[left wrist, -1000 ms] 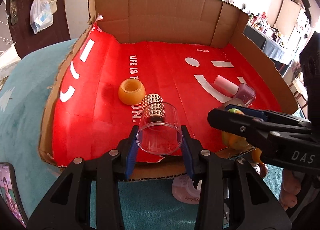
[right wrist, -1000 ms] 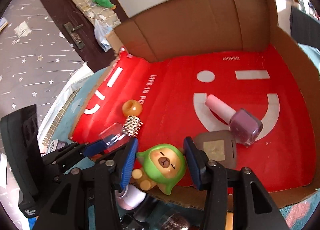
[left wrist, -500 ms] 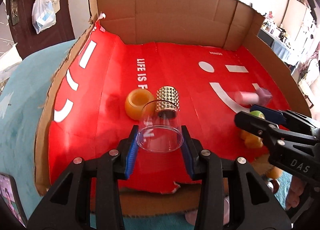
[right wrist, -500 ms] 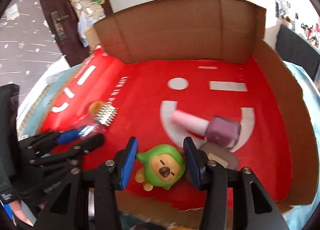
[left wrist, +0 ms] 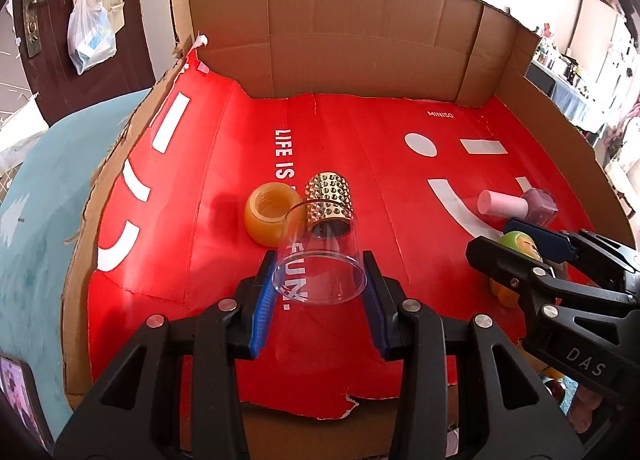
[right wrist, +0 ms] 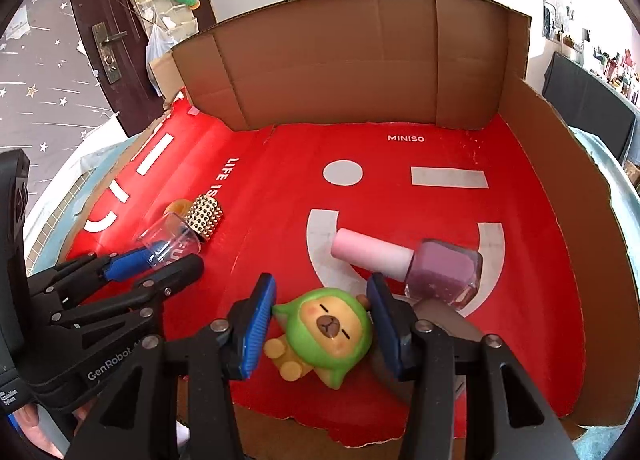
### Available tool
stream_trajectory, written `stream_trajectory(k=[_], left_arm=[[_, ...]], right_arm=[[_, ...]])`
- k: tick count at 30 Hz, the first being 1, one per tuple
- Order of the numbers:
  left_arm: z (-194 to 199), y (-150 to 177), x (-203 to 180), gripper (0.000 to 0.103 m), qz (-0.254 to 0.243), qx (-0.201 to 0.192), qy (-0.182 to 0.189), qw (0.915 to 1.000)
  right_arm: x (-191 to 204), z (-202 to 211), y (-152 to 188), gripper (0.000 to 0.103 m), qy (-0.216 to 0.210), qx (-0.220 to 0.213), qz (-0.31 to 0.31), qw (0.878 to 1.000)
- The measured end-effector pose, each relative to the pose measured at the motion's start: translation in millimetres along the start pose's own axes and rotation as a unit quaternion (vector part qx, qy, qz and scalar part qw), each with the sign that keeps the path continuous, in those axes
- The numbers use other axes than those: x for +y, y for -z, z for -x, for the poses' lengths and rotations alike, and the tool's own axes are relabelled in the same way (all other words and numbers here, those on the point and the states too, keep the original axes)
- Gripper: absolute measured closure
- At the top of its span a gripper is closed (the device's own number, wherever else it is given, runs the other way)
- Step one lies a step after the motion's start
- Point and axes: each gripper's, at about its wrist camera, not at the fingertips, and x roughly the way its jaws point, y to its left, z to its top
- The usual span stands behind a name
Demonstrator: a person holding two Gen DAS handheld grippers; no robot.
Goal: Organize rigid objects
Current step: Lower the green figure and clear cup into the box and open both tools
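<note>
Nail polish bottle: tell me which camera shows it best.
The right wrist view: the nail polish bottle lies whole on its side, pink cap and purple glass unobstructed. In the left wrist view it is small at the far right, partly behind the right gripper.

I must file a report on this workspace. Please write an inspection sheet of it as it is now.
Surface: red-lined cardboard box, back and side walls up, near red edge torn.
Job's things: clear bottle with studded gold cap; orange jar; pink nail polish lying down; green toy; grey compact.
Clutter: nothing seen in the box.
Grippers: left gripper shut on the bottle; right gripper shut on the toy.
Cables: nothing seen.
Surroundings: blue cloth, dark door, hanging bag.
</note>
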Motion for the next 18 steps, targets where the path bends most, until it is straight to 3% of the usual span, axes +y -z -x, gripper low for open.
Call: stream_trajectory(k=[10,18], left_arm=[[0.7,0.8,0.5,0.065,-0.003,0.001,-0.009,1.0000],[10.5,0.2,0.4,0.041,-0.004,-0.010,-0.009,0.9999]], right_arm=[[-0.9,-1.3,-1.3,0.053,-0.004,0.007,-0.005,1.000],[-1.2,-1.0,-1.0,0.053,-0.006,0.007,-0.008,1.000]])
